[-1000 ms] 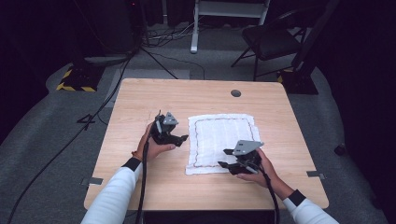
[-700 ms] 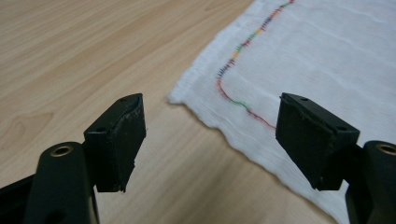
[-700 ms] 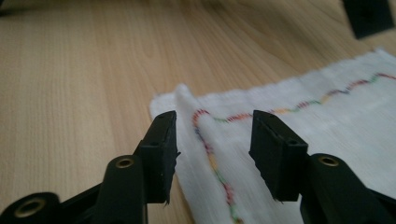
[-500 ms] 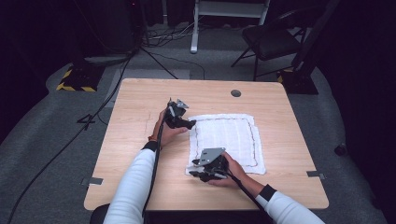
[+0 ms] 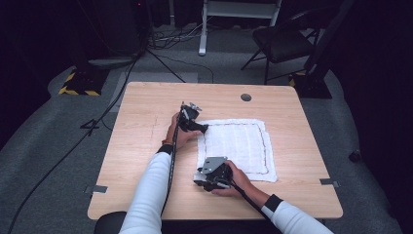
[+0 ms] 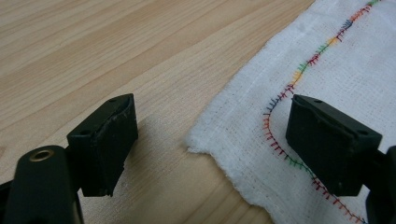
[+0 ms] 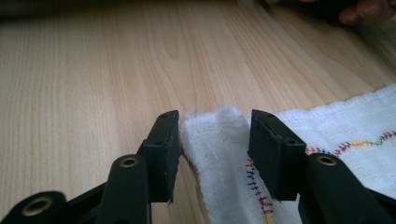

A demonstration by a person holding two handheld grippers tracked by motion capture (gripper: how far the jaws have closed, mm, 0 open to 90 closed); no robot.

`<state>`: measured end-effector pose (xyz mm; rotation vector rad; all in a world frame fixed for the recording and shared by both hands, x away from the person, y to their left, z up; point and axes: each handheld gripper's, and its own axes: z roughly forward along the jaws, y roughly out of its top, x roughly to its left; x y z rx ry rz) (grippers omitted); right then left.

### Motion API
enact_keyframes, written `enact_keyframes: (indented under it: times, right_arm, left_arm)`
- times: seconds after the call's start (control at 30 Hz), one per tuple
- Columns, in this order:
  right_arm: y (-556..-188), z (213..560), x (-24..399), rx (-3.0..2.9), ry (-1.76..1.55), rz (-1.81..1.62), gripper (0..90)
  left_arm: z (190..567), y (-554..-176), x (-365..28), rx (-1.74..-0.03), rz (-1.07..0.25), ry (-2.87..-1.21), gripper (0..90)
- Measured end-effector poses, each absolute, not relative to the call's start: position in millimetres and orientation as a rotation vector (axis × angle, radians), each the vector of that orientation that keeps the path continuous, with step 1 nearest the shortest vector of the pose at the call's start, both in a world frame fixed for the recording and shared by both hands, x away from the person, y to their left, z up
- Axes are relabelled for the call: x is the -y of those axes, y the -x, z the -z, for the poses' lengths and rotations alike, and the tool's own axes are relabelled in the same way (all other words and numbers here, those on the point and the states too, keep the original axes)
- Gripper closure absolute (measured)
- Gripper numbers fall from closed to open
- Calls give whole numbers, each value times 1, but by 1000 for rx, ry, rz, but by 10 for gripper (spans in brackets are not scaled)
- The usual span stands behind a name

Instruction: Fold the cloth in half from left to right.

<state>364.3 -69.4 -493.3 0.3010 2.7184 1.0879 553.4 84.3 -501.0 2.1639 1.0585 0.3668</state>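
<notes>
Two grippers have shifted to the near-left side of the white cloth [image 5: 238,146] within the last second. A second ago the left gripper [image 5: 203,128] sat by the cloth's left edge and the right gripper [image 5: 198,178] worked at its near right corner. Now the left one sits at the far left corner, and the right one has crossed to the near left corner. The left jaws have just been opening and stand spread, one over bare wood, the other above the stitched border, with the corner [image 6: 196,142] lying flat between them, not pinched. The right jaws have narrowed, and a bunched-up corner [image 7: 219,135] of cloth rises between them; the pads sit close on either side, but I cannot tell whether they press it yet. My reading is that both left corners are being taken up, probably to fold the cloth across.

The cloth lies spread on a pale wooden table [image 5: 146,146], right of centre. Around the table is grey carpet with trailing cables [image 5: 73,146], a dark chair [image 5: 282,44] and a white stand [image 5: 204,29] behind it.
</notes>
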Motion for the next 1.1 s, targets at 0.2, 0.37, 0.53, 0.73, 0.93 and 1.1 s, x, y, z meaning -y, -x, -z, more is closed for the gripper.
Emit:
enact_keyframes:
  times: [0.2, 0.37, 0.53, 0.73, 0.93, 1.1]
  right_arm:
    - [-366, 494, 69, -2695, -335, -1080, 670]
    - [-367, 494, 68, -2668, -358, -1060, 814]
    - [-368, 494, 64, -2655, -371, -1052, 852]
    - [-366, 494, 63, -2656, -367, -1052, 861]
    - [-361, 491, 57, -2648, -333, -1053, 862]
    - [-360, 480, 51, -2630, -319, -1094, 863]
  left_arm:
    - [499, -549, -84, -970, -337, -2170, 459]
    - [497, -548, -87, -918, -269, -2188, 732]
    - [498, -548, -98, -917, -222, -2163, 841]
    - [497, -545, -113, -942, -266, -2156, 851]
    - [485, -540, -131, -959, -306, -2134, 854]
    - [478, -536, -144, -967, -334, -2123, 856]
